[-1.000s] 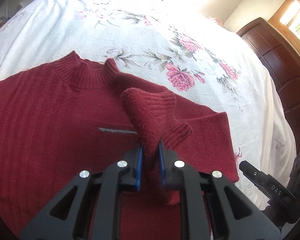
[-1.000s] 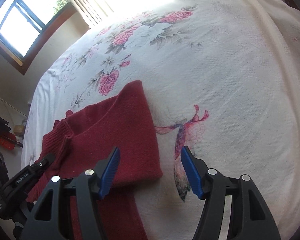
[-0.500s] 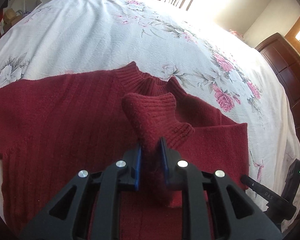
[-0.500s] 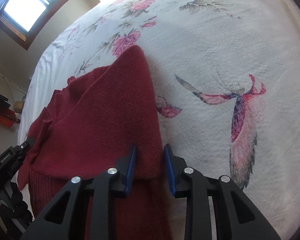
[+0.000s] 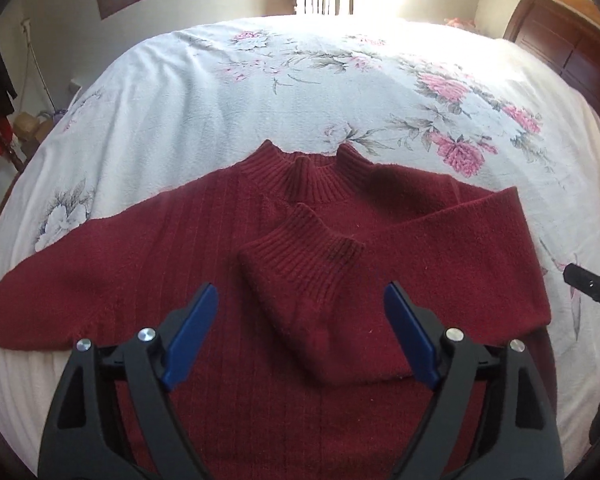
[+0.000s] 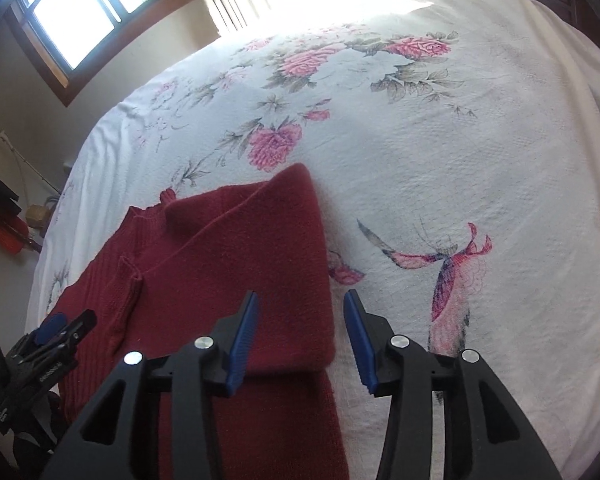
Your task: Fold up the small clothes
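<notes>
While both tools hover over the sweater (image 5: 204,264), left tool (image 5: 300,340) and right tool (image 6: 300,340) gape (holding nothing).

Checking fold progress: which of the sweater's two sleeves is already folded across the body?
The sleeve ahead of the open left gripper, its ribbed cuff lying below the collar. The other sleeve lies spread out on the bedspread.

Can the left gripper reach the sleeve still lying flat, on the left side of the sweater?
Probably yes. The left gripper is open and holds nothing, and the flat sleeve lies uncovered on the bed, with nothing between them.
</notes>
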`<state>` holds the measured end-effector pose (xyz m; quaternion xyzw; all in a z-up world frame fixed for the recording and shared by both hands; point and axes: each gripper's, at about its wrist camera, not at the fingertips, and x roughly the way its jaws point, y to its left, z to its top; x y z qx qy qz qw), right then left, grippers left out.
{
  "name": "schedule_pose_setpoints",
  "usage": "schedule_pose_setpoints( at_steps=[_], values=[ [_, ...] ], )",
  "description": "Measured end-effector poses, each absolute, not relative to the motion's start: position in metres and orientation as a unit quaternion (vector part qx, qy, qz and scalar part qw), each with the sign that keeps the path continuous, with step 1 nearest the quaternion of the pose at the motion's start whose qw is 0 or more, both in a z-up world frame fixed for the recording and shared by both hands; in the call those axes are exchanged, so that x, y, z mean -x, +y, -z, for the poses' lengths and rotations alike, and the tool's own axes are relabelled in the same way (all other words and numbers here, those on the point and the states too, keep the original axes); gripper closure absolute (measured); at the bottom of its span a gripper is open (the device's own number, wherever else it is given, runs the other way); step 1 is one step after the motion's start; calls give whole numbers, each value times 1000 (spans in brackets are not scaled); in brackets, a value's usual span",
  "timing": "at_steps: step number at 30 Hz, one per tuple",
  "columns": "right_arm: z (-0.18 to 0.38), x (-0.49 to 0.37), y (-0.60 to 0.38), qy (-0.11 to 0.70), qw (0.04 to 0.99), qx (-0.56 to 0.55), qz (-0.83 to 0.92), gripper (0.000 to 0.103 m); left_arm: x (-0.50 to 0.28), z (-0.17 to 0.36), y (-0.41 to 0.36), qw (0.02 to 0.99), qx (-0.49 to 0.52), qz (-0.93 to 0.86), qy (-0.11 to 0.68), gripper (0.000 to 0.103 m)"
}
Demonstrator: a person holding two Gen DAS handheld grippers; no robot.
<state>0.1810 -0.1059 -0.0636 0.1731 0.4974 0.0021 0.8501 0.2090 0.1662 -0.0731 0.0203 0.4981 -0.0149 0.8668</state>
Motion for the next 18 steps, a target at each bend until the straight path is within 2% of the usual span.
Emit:
schedule_pose_setpoints(
  at_steps=[4, 5, 6, 8, 9, 11, 15, 16, 18],
  values=[
    [74, -186, -90, 513, 843, -156, -25, 58, -229, 107, 161, 844, -42, -28, 534, 20],
    [79, -189, -85, 516, 841, -156, -34, 58, -231, 113, 162, 842, -43, -31, 537, 27],
    [83, -190, -82, 520, 838, -158, -42, 58, -234, 120, 164, 838, -39, -30, 543, 46],
    [91, -191, -75, 528, 833, -155, -50, 58, -234, 126, 177, 834, 2, -25, 551, 61],
    [95, -192, -72, 532, 831, -153, -51, 58, -231, 124, 185, 838, 24, -26, 544, 74],
    [100, -193, -69, 538, 828, -149, -51, 58, -225, 113, 203, 847, 70, -24, 527, 85],
    [105, -192, -65, 544, 825, -145, -50, 58, -211, 94, 245, 856, 157, -15, 493, 84],
    [106, -192, -64, 545, 825, -143, -49, 58, -208, 92, 254, 855, 173, -12, 489, 81],
    [108, -193, -62, 548, 823, -140, -48, 57, -202, 90, 275, 854, 185, -24, 485, 64]
  ],
)
